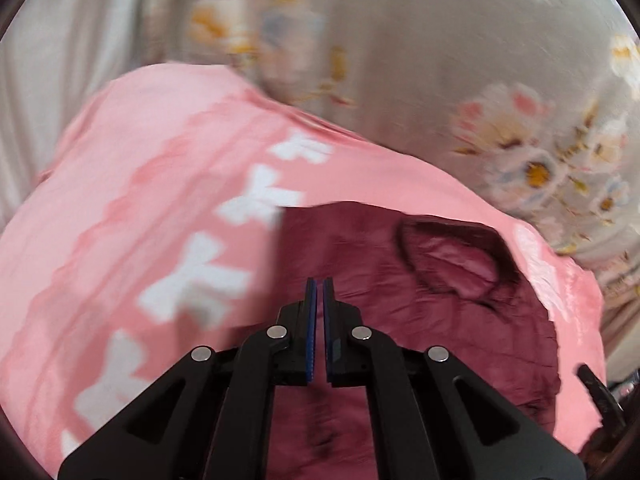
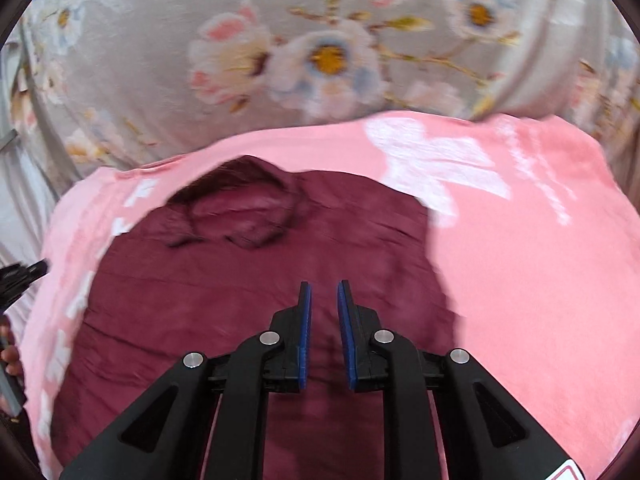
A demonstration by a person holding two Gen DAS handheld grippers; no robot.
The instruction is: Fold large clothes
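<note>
Your maroon shirt (image 2: 248,304) lies flat on the pink blanket (image 2: 520,280), collar (image 2: 240,212) at 11 o'clock from your right hand-held gripper (image 2: 323,292), slightly parted, empty. Left hand-held gripper (image 1: 319,286) is pinched together, empty, collar at 1 o'clock.

No legible text; prints seem blurred.

Maroon collared cloth shirt (image 2: 248,304): matt, creased. Pink cloth sheet with white print (image 2: 520,264): matt, smooth. Grey floral bedcover (image 2: 200,12): soft cloth, faint sheen
</note>
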